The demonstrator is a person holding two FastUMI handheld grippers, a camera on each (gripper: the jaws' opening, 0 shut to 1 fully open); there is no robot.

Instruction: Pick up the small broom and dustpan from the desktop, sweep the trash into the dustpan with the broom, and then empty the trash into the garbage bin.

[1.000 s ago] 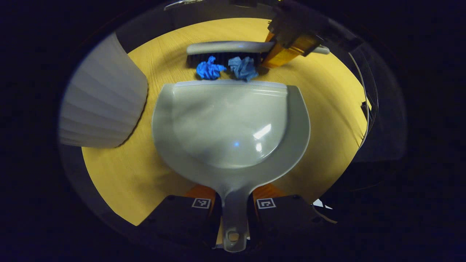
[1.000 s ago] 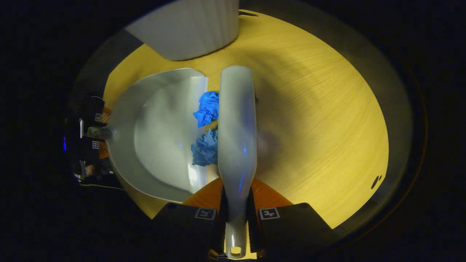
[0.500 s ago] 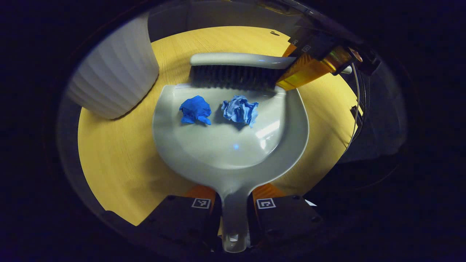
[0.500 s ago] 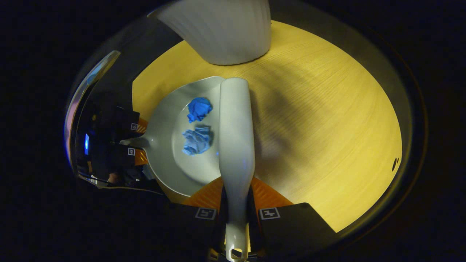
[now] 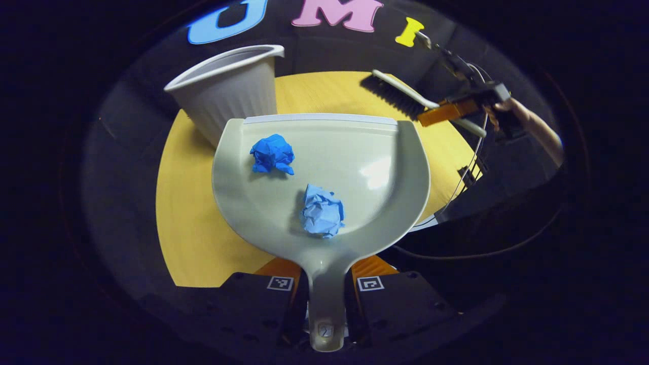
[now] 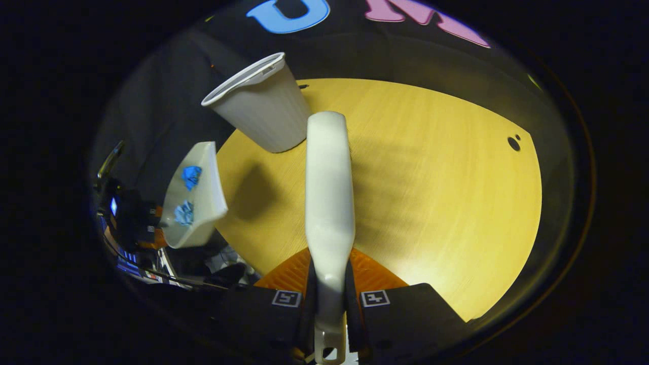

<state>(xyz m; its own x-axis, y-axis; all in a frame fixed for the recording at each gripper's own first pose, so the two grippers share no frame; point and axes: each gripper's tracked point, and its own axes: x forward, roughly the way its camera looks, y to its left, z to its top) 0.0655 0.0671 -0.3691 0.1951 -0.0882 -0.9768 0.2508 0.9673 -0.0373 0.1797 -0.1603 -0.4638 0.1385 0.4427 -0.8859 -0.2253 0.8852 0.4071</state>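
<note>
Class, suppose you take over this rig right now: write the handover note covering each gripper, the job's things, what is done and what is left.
Left gripper: shut on the dustpan handle, pan lifted above the desktop.
Right gripper: shut on the broom handle, held clear of the pan.
Trash: two blue paper wads lie inside the pan.
Bin: white, upright on the desktop, just beyond the pan.
Done: pickup and sweeping.
Left: tip the pan over the bin.
</note>
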